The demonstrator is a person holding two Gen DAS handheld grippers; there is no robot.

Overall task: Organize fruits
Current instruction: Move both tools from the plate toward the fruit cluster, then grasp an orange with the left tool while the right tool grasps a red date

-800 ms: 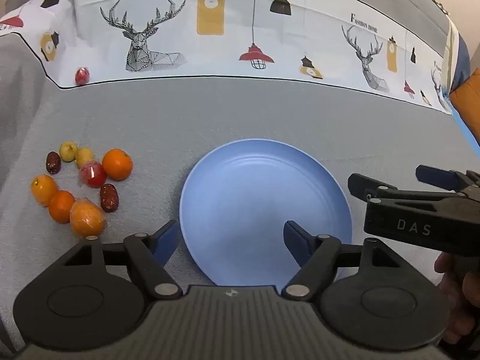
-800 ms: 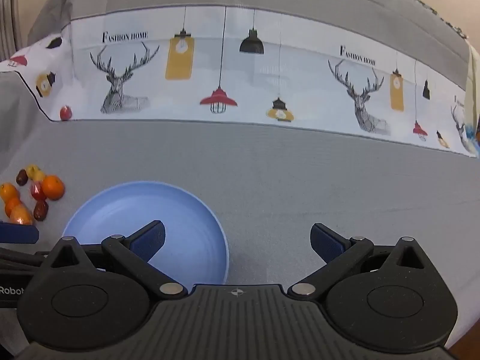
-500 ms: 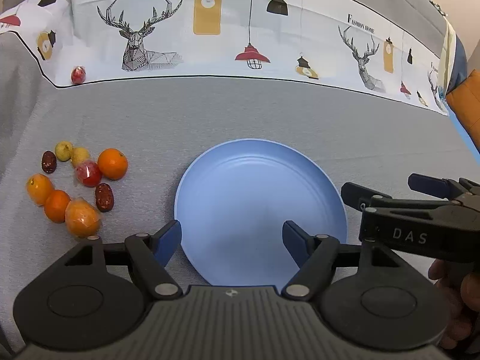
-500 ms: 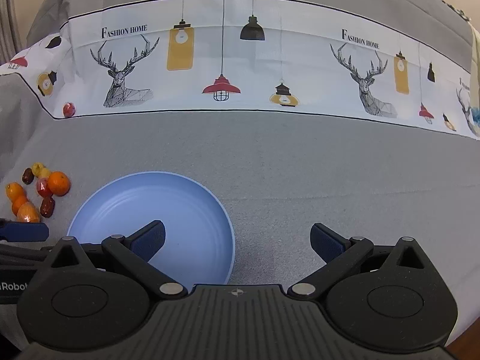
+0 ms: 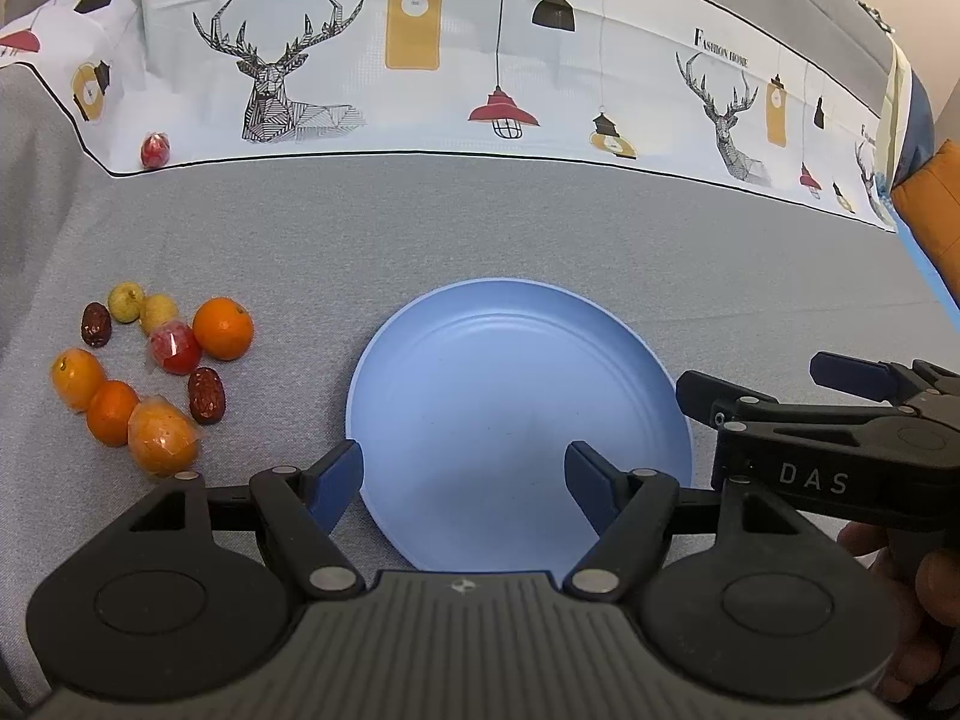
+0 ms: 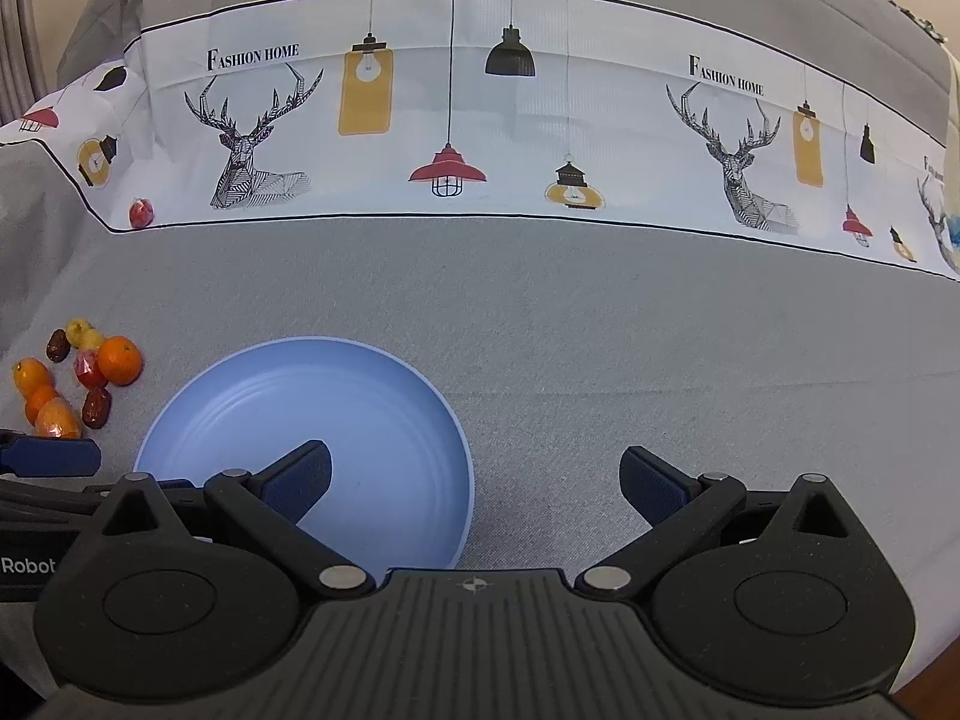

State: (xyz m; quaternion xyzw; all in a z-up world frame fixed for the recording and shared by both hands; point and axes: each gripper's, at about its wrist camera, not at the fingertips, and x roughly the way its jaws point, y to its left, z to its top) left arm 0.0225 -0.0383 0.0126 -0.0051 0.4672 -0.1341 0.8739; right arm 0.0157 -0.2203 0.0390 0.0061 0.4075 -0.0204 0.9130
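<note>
An empty blue plate [image 5: 516, 384] lies on the grey cloth; it also shows in the right wrist view [image 6: 360, 408]. A cluster of small fruits lies to its left: an orange [image 5: 222, 327], a wrapped red fruit [image 5: 174, 349], dark dates [image 5: 206, 395], yellow fruits [image 5: 126, 302] and wrapped oranges [image 5: 161, 435]. The cluster also shows in the right wrist view [image 6: 119, 360]. A lone red fruit [image 5: 155, 150] lies far back left. My left gripper [image 5: 465, 477] is open and empty over the plate's near edge. My right gripper [image 6: 474, 474] is open and empty at the plate's right edge.
A white printed cloth band [image 5: 480, 60] with deer and lamps runs across the back. An orange and blue object [image 5: 930, 204] sits at the far right edge. Grey cloth [image 6: 660, 330] spreads to the right of the plate.
Both grippers have drawn slightly back and up, so the plate and fruits sit a little lower and farther in view. Nothing was picked up.
</note>
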